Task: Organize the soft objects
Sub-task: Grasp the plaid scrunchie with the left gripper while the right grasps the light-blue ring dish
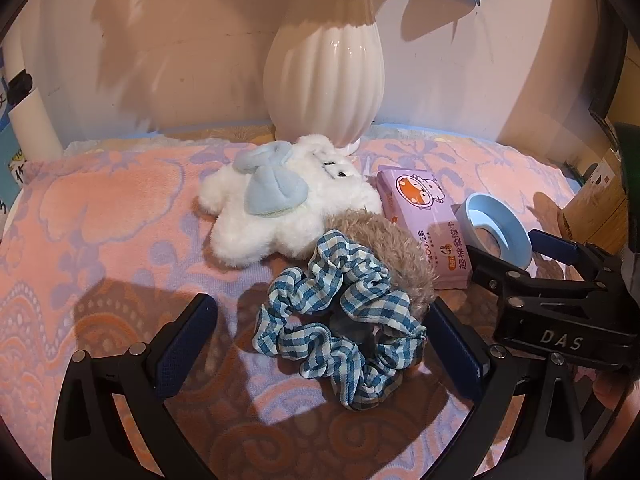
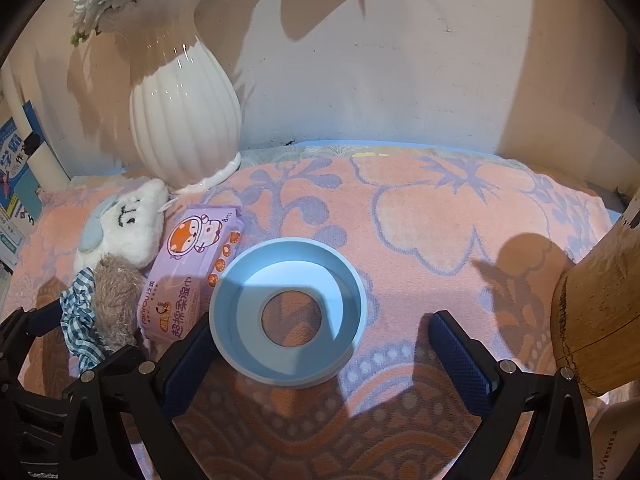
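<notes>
With my left gripper (image 1: 320,344) spread wide around the scrunchie (image 1: 340,324), closing may also snag the towel (image 1: 120,208) beneath.

Two scrunchies, one checked (image 1: 340,320) and one furry (image 1: 384,248); one plush toy (image 1: 280,200), one wipes pack (image 1: 424,224), one blue ring (image 2: 288,312), one vase (image 1: 324,68)

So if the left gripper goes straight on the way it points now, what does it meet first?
Probably the checked scrunchie, lying between the open left gripper fingers. The brown furry piece is just behind it; depth is unclear.
</notes>
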Demonstrator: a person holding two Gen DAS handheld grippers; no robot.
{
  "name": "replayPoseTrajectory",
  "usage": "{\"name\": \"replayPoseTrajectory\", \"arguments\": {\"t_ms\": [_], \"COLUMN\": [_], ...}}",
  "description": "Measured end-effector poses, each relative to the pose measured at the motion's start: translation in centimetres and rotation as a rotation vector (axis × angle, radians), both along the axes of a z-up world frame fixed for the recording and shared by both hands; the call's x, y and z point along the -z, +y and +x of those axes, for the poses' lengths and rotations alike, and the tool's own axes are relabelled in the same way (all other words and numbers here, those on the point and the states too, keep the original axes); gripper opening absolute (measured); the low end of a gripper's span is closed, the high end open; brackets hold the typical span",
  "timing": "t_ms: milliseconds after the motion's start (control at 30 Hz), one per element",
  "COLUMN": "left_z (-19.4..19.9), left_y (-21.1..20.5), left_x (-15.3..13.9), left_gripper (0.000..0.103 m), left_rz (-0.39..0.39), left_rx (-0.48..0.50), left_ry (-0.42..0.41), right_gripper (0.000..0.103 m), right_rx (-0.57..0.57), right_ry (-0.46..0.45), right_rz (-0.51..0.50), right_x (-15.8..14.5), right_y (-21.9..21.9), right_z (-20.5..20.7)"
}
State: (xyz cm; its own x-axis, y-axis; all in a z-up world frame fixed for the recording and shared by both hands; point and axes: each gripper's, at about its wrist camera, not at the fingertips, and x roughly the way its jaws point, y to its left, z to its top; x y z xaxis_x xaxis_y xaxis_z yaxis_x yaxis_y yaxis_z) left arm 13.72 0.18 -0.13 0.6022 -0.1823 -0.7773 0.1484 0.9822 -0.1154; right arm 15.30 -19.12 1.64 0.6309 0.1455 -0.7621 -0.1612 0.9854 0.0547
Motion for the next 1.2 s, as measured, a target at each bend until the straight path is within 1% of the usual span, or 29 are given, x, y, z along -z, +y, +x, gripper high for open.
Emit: {"name": "replayPoseTrajectory", "arguments": {"t_ms": [33, 67, 100, 133, 167, 200, 267, 433, 567, 733, 800, 867, 900, 1000, 1200], "left_z": [0.0, 0.0, -0.1, -0.3, -0.6, -0.7, -0.9, -1.4, -1.9, -2.1, -2.2, -2.2, -2.4, -3.6, -7.0], "left_y": [0.1, 0.2, 0.4, 0.6, 0.6, 0.6, 0.7, 1.5, 1.1, 1.3, 1.5, 1.3, 1.3, 1.4, 0.2], "left_x": [0.0, 0.0, -0.2, -0.3, -0.5, -0.6, -0.8, -1.0, -1.5, -1.7, -1.7, -1.8, -1.9, -2.6, -2.9], "left_gripper": [0.101, 0.1, 0.088, 0.071, 0.058, 0.05, 0.048, 0.047, 0.046, 0.046, 0.046, 0.045, 0.043, 0.043, 0.043], "left_rz": [-0.001, -0.005, -0.017, -0.029, -0.04, -0.039, -0.036, -0.077, -0.076, -0.1, -0.104, -0.107, -0.115, -0.144, -0.114], "left_rx": [0.001, 0.0, -0.004, -0.002, 0.009, 0.017, 0.019, 0.018, 0.023, 0.022, 0.018, 0.02, 0.024, 0.044, 0.062], "left_ry": [-0.002, -0.006, -0.018, -0.031, -0.04, -0.045, -0.049, -0.061, -0.085, -0.094, -0.096, -0.099, -0.105, -0.141, -0.12], "right_gripper": [0.093, 0.081, 0.074, 0.067, 0.067, 0.067, 0.066, 0.066, 0.066, 0.066, 0.066, 0.066, 0.066, 0.066, 0.066], "right_rx": [-0.01, -0.023, -0.038, -0.041, -0.041, -0.041, -0.043, -0.036, -0.066, -0.1, -0.113, -0.12, -0.125, -0.143, -0.164], "right_ry": [-0.011, -0.021, -0.031, -0.036, -0.036, -0.036, -0.041, -0.052, -0.099, -0.143, -0.152, -0.153, -0.152, -0.155, -0.16], "right_rz": [0.024, 0.046, 0.068, 0.072, 0.071, 0.071, 0.084, 0.127, 0.185, 0.238, 0.24, 0.222, 0.216, 0.2, 0.194], "right_x": [-0.2, -0.4, -0.5, -0.6, -0.6, -0.6, -0.7, -0.9, -1.6, -2.3, -2.4, -2.5, -2.5, -2.5, -2.4], "right_y": [-0.2, -0.3, -0.4, -0.4, -0.3, -0.3, -0.4, -1.0, -1.5, -1.7, -1.4, -1.0, -0.9, -0.6, -0.7], "right_z": [-0.2, -0.4, -0.6, -0.7, -0.7, -0.7, -0.9, -1.2, -2.2, -3.8, -4.4, -5.0, -5.3, -6.3, -8.9]}}
